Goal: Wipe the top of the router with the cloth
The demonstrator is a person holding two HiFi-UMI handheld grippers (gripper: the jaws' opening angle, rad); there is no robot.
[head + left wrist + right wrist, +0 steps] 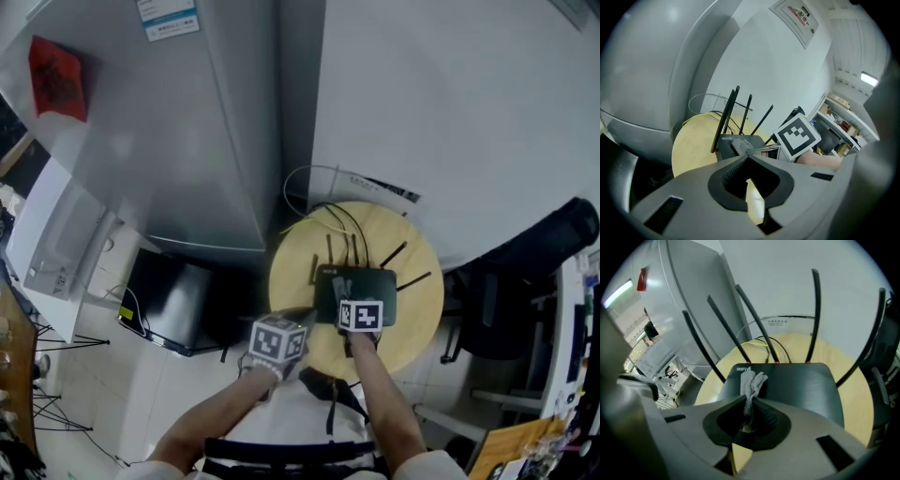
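Right gripper (750, 401) clamps small grey cloth (753, 379) on flat black plastic router (801, 380), near its left edge (rest likely unwiped); left gripper (748, 161) closed, empty.

My head view is dim and bluish, soft all over, bent at the rim. Both gripper views bulge hard and go black at the corners. A strip light (869, 78) glows at two o'clock in the left view, a lamp (618, 292) at ten in the right. The router (797, 380) top carries a dull sheen
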